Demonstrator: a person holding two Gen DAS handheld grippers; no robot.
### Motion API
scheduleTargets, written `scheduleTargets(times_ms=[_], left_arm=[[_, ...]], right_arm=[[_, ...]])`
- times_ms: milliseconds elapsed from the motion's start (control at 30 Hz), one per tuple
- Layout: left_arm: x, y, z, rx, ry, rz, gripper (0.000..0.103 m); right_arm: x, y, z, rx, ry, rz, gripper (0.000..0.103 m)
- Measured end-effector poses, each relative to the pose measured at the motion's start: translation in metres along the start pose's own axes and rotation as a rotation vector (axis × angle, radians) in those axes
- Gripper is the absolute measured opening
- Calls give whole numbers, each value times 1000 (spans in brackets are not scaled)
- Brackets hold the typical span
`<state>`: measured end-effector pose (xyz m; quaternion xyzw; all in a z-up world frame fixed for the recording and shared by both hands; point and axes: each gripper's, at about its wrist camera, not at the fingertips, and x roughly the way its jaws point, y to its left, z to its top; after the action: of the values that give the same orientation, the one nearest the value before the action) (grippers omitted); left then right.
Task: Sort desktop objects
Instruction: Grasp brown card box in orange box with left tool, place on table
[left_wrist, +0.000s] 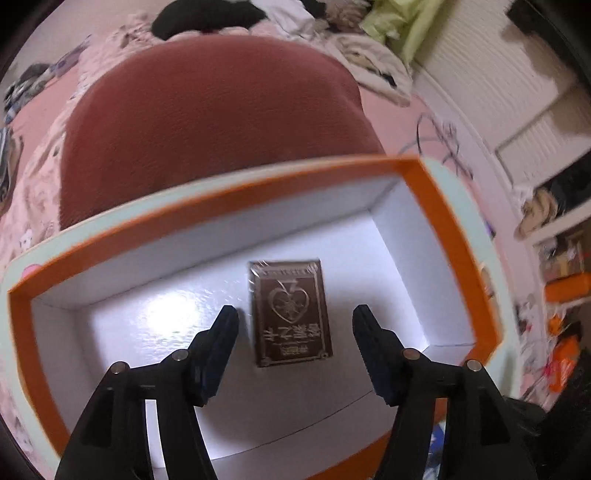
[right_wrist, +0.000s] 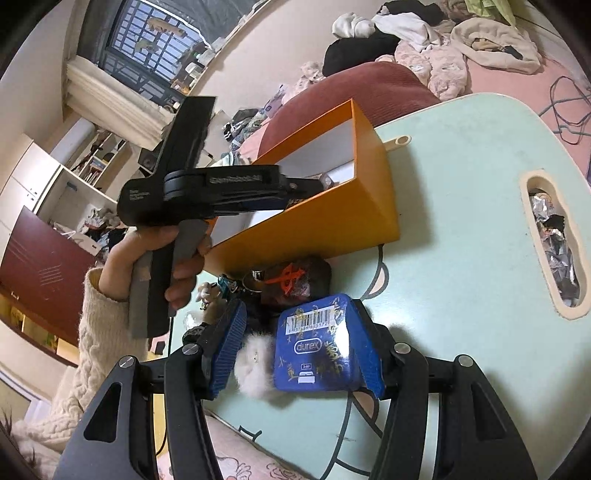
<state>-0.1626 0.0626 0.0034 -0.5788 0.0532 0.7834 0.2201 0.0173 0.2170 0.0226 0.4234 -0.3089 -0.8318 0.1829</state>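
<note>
The right gripper (right_wrist: 295, 354), nearer the clutter, stands half-open around the blue box (right_wrist: 314, 343) lying on the mint table (right_wrist: 461, 221), long axis toward 12 o'clock, the orange box (right_wrist: 332, 218) beyond at 12 o'clock.

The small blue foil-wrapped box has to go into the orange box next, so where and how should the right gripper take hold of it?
Grip the blue box across its two long side edges, coming from above and behind. It lies flat on the pale green table between the right gripper's pads, so closing there clamps its narrow width.
</note>
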Motion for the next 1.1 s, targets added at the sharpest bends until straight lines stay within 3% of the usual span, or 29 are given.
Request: scheduleTargets(times_ms=[33, 67, 100, 167, 200, 267, 367, 467, 600, 733, 833, 967, 1033, 1100], left_arm=[[1, -7, -2, 47, -12, 53, 40], [2, -12, -2, 87, -16, 113, 39], [0, -10, -1, 75, -12, 86, 39], [-15, 1, 0, -9, -33, -66, 39], [-34, 8, -2, -41, -86, -152, 39], [-70, 11, -11, -37, -181, -221, 39], [-132, 20, -49, -37, -308, -335, 40], [-162, 39, -96, -48, -318, -388, 40], [-153, 50, -157, -117, -226, -403, 40], [-115, 42, -198, -104, -121, -248, 39], [-88, 39, -216, -128, -74, -288, 40], [-79, 31, -203, -116, -202, -256, 50], [-84, 29, -201, -132, -221, -207, 54], [-99, 29, -207, -118, -227, -236, 59]], right_arm=[[1, 1, -1, 1, 3, -1, 57], [1, 1, -2, 0, 5, -2, 57], [1, 0, -2, 1, 5, -4, 57], [-1, -1, -3, 6, 0, -5, 57], [-2, -1, -3, 7, -4, -5, 57], [-5, -3, -3, 8, -11, -11, 57], [-8, -5, -2, 17, -19, -16, 57], [-11, -8, -2, 22, -28, -13, 57], [-10, -9, 0, 24, -26, -25, 57], [-9, -3, 5, 4, -28, -34, 57], [-9, 7, 13, -35, -31, -54, 57], [-5, 24, 32, -88, -40, -77, 57], [-4, 29, 40, -104, -41, -91, 57], [-5, 33, 46, -112, -47, -94, 57]])
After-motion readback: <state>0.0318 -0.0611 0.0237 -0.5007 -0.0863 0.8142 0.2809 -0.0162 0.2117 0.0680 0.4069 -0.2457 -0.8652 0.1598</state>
